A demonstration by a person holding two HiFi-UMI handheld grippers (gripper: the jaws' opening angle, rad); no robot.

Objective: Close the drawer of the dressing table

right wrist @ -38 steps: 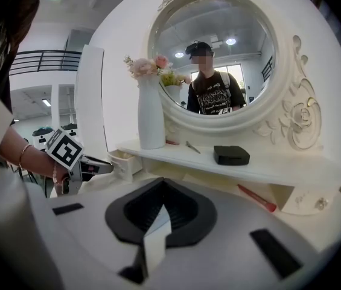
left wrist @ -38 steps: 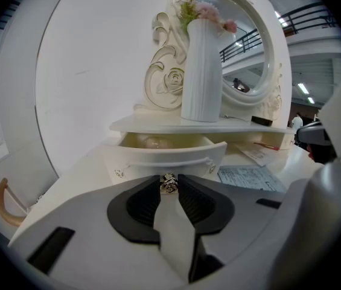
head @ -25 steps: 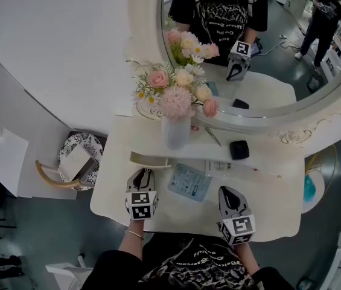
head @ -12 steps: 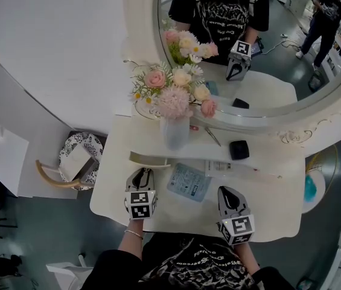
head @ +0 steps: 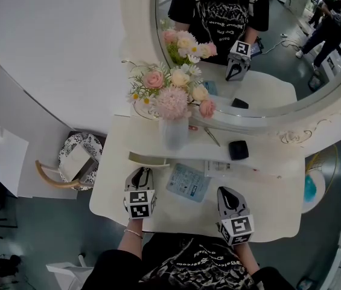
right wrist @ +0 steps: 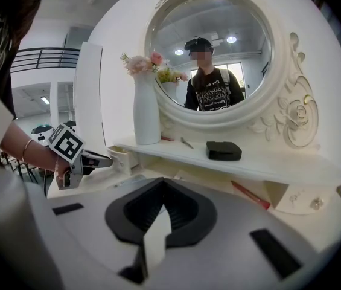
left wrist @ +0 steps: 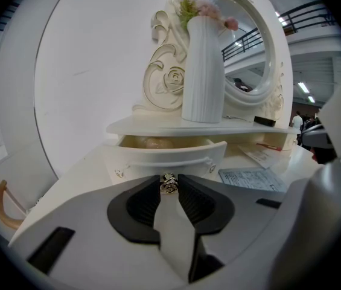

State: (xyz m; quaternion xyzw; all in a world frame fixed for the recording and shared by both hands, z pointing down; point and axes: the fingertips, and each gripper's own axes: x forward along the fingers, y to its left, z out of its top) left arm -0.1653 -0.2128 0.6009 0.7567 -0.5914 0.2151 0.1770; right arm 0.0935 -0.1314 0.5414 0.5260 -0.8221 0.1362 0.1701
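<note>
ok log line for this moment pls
left gripper: shut on knob | drawer: pulled out, not yet closed | right gripper: shut, empty, over table top

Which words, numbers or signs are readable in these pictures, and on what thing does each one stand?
No text can be read with certainty.
Blue leaflet: print too small.
Reflected shirt print: blurred, unreadable.
Marker cubes: square patterns only, no letters.
</note>
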